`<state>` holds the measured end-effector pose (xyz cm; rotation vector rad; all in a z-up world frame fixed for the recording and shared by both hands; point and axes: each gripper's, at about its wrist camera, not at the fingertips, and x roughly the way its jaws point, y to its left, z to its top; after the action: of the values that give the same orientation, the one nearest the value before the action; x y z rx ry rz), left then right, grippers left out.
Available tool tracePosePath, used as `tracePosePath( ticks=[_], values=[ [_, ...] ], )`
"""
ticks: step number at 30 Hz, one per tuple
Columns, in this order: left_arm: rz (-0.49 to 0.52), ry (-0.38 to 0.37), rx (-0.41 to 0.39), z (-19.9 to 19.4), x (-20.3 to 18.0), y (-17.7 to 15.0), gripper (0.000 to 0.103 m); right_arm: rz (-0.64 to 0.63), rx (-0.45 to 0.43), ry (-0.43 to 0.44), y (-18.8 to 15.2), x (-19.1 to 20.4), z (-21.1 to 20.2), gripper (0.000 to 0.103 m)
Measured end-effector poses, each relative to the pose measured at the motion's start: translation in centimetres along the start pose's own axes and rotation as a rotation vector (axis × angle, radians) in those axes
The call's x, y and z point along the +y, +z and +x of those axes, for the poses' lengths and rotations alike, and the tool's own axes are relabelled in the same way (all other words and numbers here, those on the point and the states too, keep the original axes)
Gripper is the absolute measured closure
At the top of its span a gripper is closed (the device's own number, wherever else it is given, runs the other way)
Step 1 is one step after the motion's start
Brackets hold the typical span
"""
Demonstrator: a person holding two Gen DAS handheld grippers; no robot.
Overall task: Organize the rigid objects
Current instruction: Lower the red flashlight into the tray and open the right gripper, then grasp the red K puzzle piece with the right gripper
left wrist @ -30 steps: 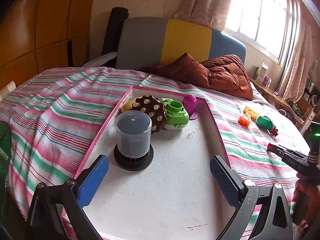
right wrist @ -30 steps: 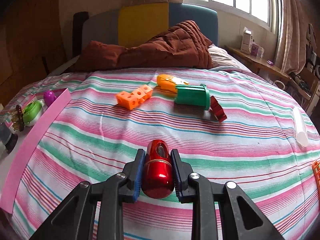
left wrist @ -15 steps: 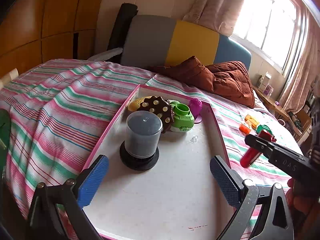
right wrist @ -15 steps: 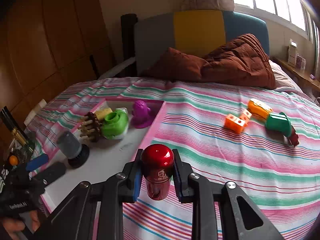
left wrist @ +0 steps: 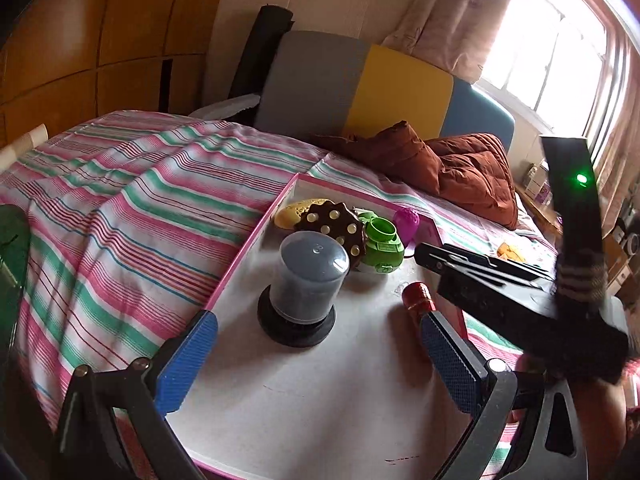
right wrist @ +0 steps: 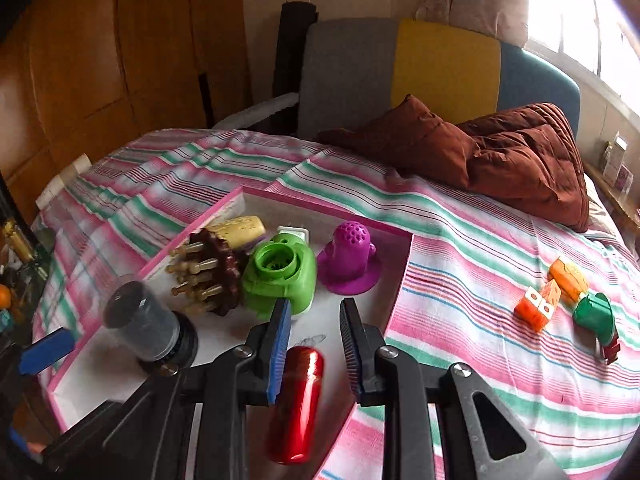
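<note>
The right gripper [right wrist: 314, 344] stands with its jaws apart, holding nothing; the red cylinder [right wrist: 297, 402] lies just below and between its fingers, on the white floor of the pink-rimmed tray [right wrist: 400, 280]; the left gripper [left wrist: 320, 360] hangs wide and empty over the same tray; beyond sit the green toy [right wrist: 280, 276] and purple toy [right wrist: 350, 260].

Lay bare across the near half of the tray [left wrist: 320, 408]. Crowded along the far end by brown studded disc [left wrist: 334, 226], green toy [left wrist: 380, 244] and purple toy [left wrist: 407, 222]; blocked mid-left by grey canister [left wrist: 308, 276], at right by red cylinder [right wrist: 298, 396].
</note>
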<state>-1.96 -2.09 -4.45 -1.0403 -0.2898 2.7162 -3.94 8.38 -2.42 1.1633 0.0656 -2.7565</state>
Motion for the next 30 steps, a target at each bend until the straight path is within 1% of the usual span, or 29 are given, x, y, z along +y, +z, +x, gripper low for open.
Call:
tracePosePath(
  ticks=[1, 3, 5, 8, 11, 14, 19, 26, 30],
  values=[
    [-0.002, -0.001, 0.002, 0.0, 0.0, 0.0, 0.001, 0.013, 0.004, -0.013, 0.3, -0.3, 0.2, 0.076],
    [-0.005, 0.003, -0.001, 0.0, 0.2, 0.1, 0.001, 0.058, -0.025, -0.046, 0.9, -1.2, -0.3, 0.074],
    [-0.007, 0.001, 0.001, 0.1, 0.2, 0.1, 0.001, 0.122, -0.069, -0.017, 1.0, -2.3, -1.6, 0.068],
    [-0.010, 0.000, 0.009, 0.2, 0.2, 0.0, 0.001, 0.188, -0.090, -0.003, 0.5, -3.8, -3.0, 0.067],
    [-0.007, -0.002, 0.013, 0.3, 0.1, -0.1, 0.001, 0.209, -0.076, -0.008, -0.6, -4.8, -3.7, 0.066],
    [0.001, -0.009, 0.016, 0.3, -0.2, -0.2, 0.001, 0.220, -0.036, -0.022, -2.0, -5.7, -3.8, 0.066],
    [0.011, -0.043, 0.029, 0.3, -0.6, -0.4, 0.001, 0.249, 0.019, -0.053, -4.9, -7.5, -4.1, 0.066],
    [0.052, -0.076, 0.034, 0.0, -2.2, -0.8, 0.001, 0.302, 0.012, -0.136, -7.9, -9.7, -5.2, 0.066],
    [0.065, -0.099, 0.036, -0.3, -2.9, -0.9, 0.001, 0.317, 0.031, -0.153, -9.1, -10.6, -5.5, 0.066]
  ],
)
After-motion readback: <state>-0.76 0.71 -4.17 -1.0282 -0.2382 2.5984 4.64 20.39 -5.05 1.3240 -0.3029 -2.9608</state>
